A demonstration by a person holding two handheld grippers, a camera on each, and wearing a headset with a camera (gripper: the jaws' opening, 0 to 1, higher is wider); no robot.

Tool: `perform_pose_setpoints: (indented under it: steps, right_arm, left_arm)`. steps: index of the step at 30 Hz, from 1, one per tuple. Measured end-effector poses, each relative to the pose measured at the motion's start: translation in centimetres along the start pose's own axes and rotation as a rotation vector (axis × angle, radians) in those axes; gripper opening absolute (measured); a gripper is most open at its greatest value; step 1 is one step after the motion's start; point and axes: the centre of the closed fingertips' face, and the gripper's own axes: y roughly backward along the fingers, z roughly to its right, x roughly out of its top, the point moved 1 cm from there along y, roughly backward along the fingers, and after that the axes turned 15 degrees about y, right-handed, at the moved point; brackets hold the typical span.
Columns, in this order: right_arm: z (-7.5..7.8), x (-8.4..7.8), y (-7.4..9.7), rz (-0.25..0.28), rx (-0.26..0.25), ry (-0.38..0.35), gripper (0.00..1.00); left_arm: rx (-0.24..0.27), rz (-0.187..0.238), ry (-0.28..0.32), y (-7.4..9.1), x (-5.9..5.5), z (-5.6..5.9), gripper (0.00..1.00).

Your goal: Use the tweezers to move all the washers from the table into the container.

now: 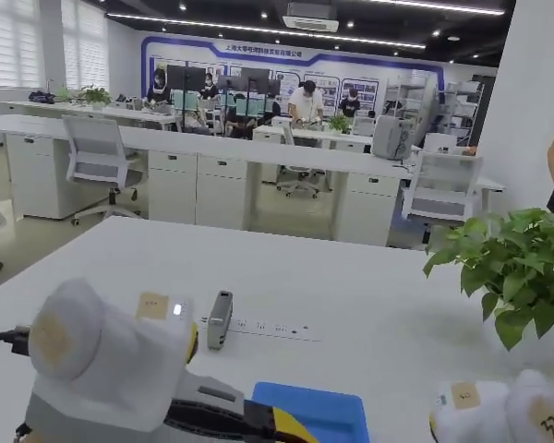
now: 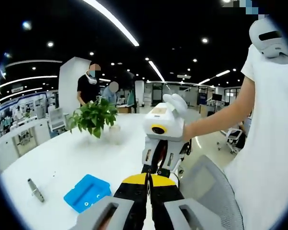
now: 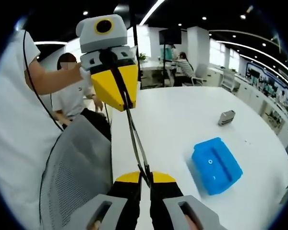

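Jaws of the right gripper (image 3: pixel 145 181) are pressed together on the lower end of the tweezers (image 3: pixel 134 139). The thin dark tool runs from there toward 11 o'clock, up into the yellow jaws of the left gripper (image 2: pixel 148 178), which are likewise closed on it, so both grippers hold the tweezers above the near edge of the white table (image 3: pixel 182 120). In the right gripper view the blue container (image 3: pixel 216 165) lies flat on the table at 4 o'clock, with a small grey device (image 3: pixel 226 117) beyond it at 3 o'clock. Pale specks on the container are too small to identify. A potted plant (image 1: pixel 517 268) stands at 3 o'clock in the head view.
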Motion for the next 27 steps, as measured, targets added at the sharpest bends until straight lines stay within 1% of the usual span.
perform_pose_setpoints:
  steps: [2, 4, 6, 7, 11, 12, 13, 15, 16, 17, 18, 19, 20, 24, 25, 26, 27]
  right_arm:
    - [0.1, -0.3, -0.3, -0.017, 0.004, 0.011, 0.02]
    - [0.1, -0.7, -0.5, -0.047, 0.008, 0.039, 0.02]
    - [0.3, -1.2, -0.7, -0.088, 0.003, 0.075, 0.02]
    - [0.3, -1.5, -0.7, -0.108, 0.007, 0.090, 0.02]
    - [0.5, -2.1, -0.9, -0.149, 0.014, 0.121, 0.01]
    - [0.6, -2.4, -1.0, -0.168, 0.014, 0.132, 0.01]
    - [0.7, -2.7, -1.0, -0.182, 0.014, 0.142, 0.01]
    - [0.7, -3.2, -1.2, -0.217, 0.020, 0.175, 0.01]
    - [0.7, -3.5, -1.3, -0.229, 0.023, 0.183, 0.01]
    - [0.7, -3.8, -1.5, -0.243, 0.023, 0.190, 0.01]
    - [0.7, -4.0, -1.6, -0.252, 0.024, 0.199, 0.01]
    - [0.8, -4.3, -1.8, -0.259, 0.024, 0.208, 0.01]
    - [0.8, -4.6, -2.1, -0.264, 0.028, 0.212, 0.01]
    - [0.7, -5.8, -3.2, -0.293, 0.039, 0.234, 0.01]
    - [0.6, -6.1, -3.5, -0.298, 0.040, 0.237, 0.01]
    - [0.7, -6.3, -3.7, -0.302, 0.040, 0.237, 0.01]
    - [0.9, -6.6, -3.9, -0.308, 0.037, 0.238, 0.01]
  left_arm:
    - [0.008, -0.015, -0.002, 0.0, -0.3, -0.3, 0.00]
    - [0.017, -0.045, -0.007, 0.0, -0.8, -0.6, 0.00]
    - [0.033, -0.086, -0.021, 0.0, -1.6, -0.9, 0.00]
    - [0.040, -0.121, -0.038, 0.1, -2.1, -1.1, 0.00]
    - [0.053, -0.176, -0.056, 0.0, -3.3, -1.6, 0.00]
    - [0.061, -0.201, -0.063, 0.0, -3.8, -1.9, 0.00]
    - [0.064, -0.217, -0.070, -0.1, -4.1, -2.0, 0.00]
    - [0.077, -0.268, -0.088, -0.2, -5.2, -2.5, 0.00]
    - [0.083, -0.304, -0.100, -0.3, -5.9, -2.8, 0.00]
    - [0.084, -0.314, -0.104, -0.4, -6.1, -2.8, 0.00]
    - [0.092, -0.348, -0.117, -0.5, -6.8, -3.1, 0.00]
    - [0.098, -0.370, -0.124, -0.6, -7.3, -3.3, 0.00]
    - [0.102, -0.405, -0.137, -0.7, -8.1, -3.5, 0.00]
    - [0.124, -0.457, -0.161, -1.3, -9.6, -4.2, 0.00]
    - [0.139, -0.495, -0.194, -1.4, -10.3, -4.7, 0.00]
    - [0.149, -0.515, -0.213, -1.5, -10.7, -5.1, 0.00]
    - [0.159, -0.544, -0.240, -1.7, -11.4, -5.5, 0.00]
